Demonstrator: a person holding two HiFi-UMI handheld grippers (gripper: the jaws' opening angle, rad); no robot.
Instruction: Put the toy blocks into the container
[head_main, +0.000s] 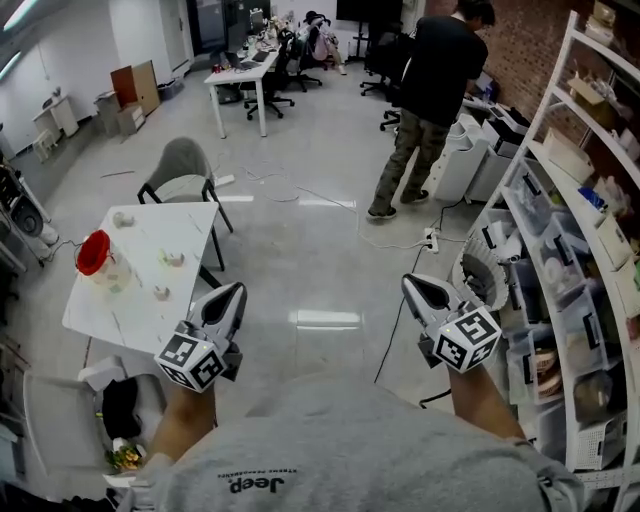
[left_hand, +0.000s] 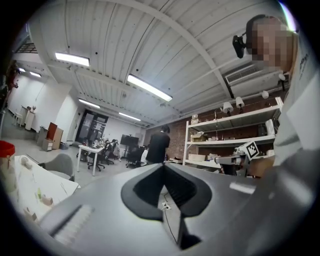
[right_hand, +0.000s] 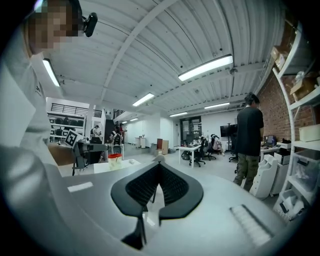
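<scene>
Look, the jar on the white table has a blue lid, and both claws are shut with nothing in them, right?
Not quite: the lid is red, not blue, as the head view shows. The rest stands: the jar is on the white table, and the left claw and right claw are both shut with nothing in them.

container (head_main: 97, 262) — clear, red-topped, upright on white table (head_main: 195, 225) | toy blocks (head_main: 172, 259) — pale, scattered right of it

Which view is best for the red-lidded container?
Head view: the container stands whole on the white table, seen from above. Left gripper view clips it at the frame edge; right gripper view shows it small and distant.
</scene>
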